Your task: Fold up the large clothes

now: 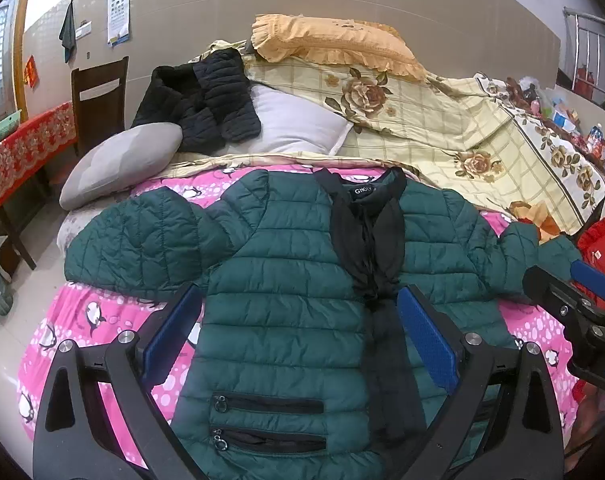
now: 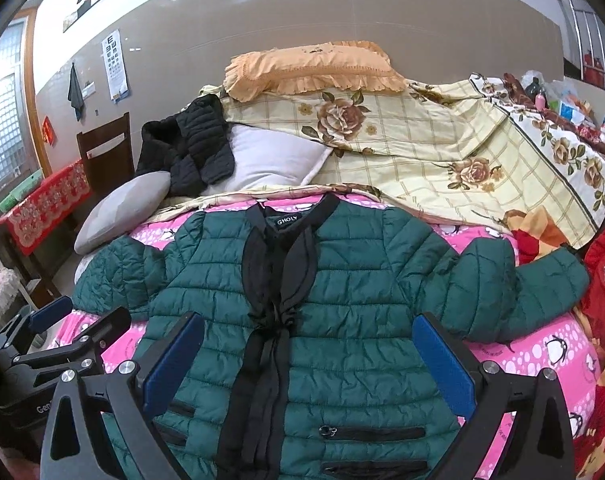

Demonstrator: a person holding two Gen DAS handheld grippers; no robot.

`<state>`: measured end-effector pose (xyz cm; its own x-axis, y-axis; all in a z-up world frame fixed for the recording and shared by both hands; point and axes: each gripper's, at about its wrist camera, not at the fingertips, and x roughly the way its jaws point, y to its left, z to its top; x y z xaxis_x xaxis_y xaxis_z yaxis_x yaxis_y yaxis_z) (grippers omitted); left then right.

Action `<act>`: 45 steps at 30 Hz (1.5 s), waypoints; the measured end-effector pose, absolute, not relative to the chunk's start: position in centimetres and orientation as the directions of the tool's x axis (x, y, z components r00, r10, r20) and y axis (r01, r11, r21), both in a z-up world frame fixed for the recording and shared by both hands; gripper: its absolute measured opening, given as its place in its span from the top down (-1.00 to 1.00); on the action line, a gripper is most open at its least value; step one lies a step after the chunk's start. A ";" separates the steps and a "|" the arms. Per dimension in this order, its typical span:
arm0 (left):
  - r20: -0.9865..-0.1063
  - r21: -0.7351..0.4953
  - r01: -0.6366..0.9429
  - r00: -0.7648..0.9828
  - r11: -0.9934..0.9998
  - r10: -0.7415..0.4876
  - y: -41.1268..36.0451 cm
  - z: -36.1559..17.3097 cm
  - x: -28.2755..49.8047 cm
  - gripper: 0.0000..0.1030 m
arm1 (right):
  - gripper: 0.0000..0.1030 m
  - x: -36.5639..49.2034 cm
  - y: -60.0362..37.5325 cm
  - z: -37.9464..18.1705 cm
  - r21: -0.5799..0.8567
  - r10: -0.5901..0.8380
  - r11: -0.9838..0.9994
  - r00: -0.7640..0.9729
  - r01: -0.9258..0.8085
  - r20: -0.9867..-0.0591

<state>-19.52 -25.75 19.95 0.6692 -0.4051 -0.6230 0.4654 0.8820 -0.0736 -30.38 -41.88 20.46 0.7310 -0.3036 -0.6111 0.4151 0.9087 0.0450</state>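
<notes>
Both jaws spread wide above jacket (image 1: 286, 280).

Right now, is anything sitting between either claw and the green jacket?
Nothing visible. The left claw and right claw are both open just above the green jacket, which lies flat and uncovered on the pink bedspread.

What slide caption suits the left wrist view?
Open left gripper above a green jacket spread flat on the pink bedspread.

Green quilted jacket (image 1: 286, 280) flat, front-up, sleeves spread.
</notes>
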 end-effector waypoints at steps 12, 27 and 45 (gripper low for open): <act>-0.620 -0.064 0.456 0.679 0.887 -0.394 -25.5 19.5 -19.4 -0.92 | -1.00 -30.5 -42.0 20.2 0.064 -0.289 0.912 0.743 0.406 -0.603; -0.617 -0.054 0.451 0.687 0.891 -0.385 -25.4 19.3 -19.6 -0.92 | -1.00 -30.4 -42.2 19.6 0.112 -0.263 0.909 0.762 0.400 -0.592; -0.619 -0.058 0.446 0.686 0.893 -0.383 -24.8 19.2 -19.1 -0.92 | -1.00 -30.1 -41.9 19.6 0.114 -0.258 0.914 0.775 0.389 -0.576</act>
<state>-19.12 -24.78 19.20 0.6858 -0.3827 -0.6190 0.4458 0.8933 -0.0583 -30.15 -41.94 19.64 0.7753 -0.2581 -0.5765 0.3893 0.9140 0.1142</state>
